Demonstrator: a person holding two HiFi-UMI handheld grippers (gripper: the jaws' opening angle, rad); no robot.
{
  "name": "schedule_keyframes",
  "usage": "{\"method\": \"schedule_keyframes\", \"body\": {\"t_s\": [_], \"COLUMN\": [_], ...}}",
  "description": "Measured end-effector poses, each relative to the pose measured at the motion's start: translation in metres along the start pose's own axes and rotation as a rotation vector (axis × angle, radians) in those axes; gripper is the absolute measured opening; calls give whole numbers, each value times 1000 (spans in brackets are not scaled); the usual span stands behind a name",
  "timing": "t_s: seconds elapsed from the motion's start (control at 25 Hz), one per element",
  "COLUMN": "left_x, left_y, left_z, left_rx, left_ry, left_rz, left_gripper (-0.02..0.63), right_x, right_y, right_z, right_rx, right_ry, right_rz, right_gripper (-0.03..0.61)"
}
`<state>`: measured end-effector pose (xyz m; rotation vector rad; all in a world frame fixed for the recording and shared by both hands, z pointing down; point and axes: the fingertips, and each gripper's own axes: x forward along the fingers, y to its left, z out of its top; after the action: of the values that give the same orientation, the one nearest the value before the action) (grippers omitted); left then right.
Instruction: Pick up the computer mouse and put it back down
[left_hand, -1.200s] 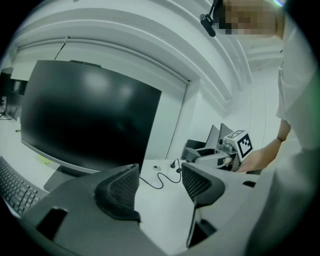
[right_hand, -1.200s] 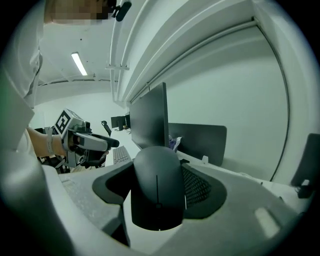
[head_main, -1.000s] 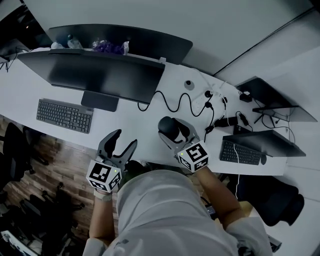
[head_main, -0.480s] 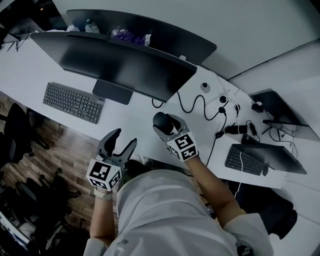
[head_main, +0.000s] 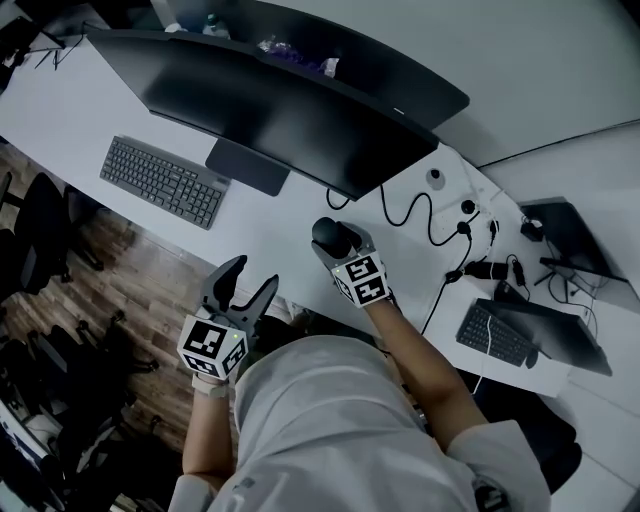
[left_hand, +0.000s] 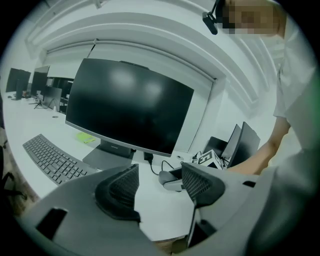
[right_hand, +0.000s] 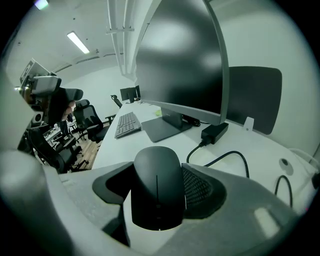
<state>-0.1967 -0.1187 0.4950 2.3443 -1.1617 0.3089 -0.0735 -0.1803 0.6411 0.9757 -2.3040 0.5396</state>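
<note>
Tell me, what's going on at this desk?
A person holds a gripper in each hand. The right gripper has its jaws closed on a black computer mouse, just in front of the big monitor on the white desk. The left gripper hangs empty by the desk's near edge, jaws apart.

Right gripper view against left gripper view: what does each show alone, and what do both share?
Only the right gripper view: the right gripper closed on the black mouse, seen close up from above. Only the left gripper view: the left gripper with its jaws apart and nothing between them, and the person's forearm reaching in at the right. Both: the large dark monitor, the keyboard and the white desk.
</note>
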Motion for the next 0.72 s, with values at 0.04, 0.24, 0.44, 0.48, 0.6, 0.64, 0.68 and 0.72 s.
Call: {"method": "schedule_keyframes", "body": {"t_s": [0.04, 0.24, 0.44, 0.48, 0.6, 0.64, 0.68, 0.72], "left_x": [-1, -5, -9, -9, -9, -10, -10, -10], "left_y": [1, 5, 12, 13, 15, 16, 16, 17], "left_z": [-2, -10, -15, -15, -17, -17, -17, -18], "left_rx": [-4, -20, -38, -42, -49, -51, -53, -54], "left_ry": [1, 4, 3, 2, -1, -1, -1, 0], "left_rz": [4, 23, 41, 42, 45, 46, 47, 48], "left_gripper": [267, 267, 267, 267, 267, 267, 267, 267], "right_x": [4, 22, 37, 39, 46, 48, 50, 50], "right_y": [0, 0, 3, 3, 4, 4, 4, 5], "right_z": [-1, -10, -17, -19, -27, -29, -30, -29], "right_rx": [-3, -23, -47, -49, -57, -62, -64, -63], "right_ry": [8, 50, 80, 88, 119, 126, 129, 129], "right_rz": [0, 3, 6, 6, 4, 4, 5, 6], "right_gripper": [295, 295, 295, 295, 295, 295, 295, 295]}}
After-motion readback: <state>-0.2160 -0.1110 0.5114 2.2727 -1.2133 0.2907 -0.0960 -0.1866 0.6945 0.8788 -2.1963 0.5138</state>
